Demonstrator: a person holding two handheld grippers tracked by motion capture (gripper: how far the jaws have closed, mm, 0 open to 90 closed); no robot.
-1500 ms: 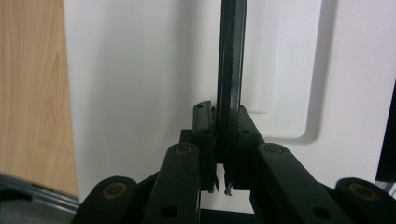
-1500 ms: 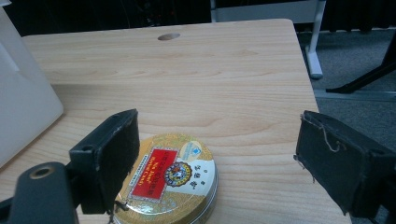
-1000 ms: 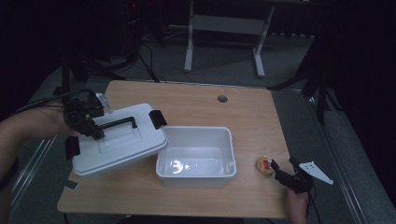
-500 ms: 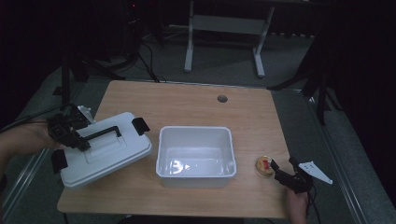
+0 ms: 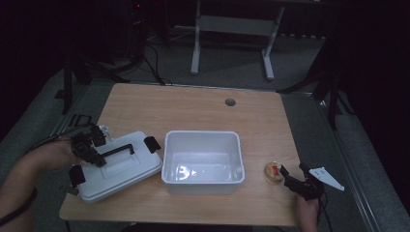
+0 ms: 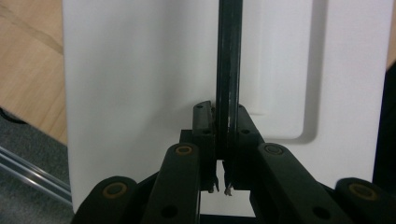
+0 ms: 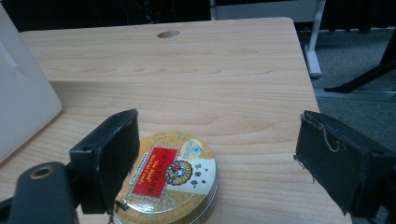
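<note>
A light wooden table [image 5: 203, 108] is standing in the middle of a dim room, with a round cable hole [image 5: 230, 102] sitting toward its 1 o'clock corner. Grey carpet floor [image 5: 300, 63] is spreading around it on all sides. A white metal stand [image 5: 232, 29] is resting on two feet at 12 o'clock, beyond the table. Dark cables [image 5: 154, 67] are trailing across the floor at 11 o'clock. The far background is fading into black.

You had a white lid [image 5: 118, 169] with black handle [image 6: 229, 70]; white tub [image 5: 203, 162]; gold tin [image 7: 170, 179], red label; pale wood-grain table [image 5: 193, 108].
</note>
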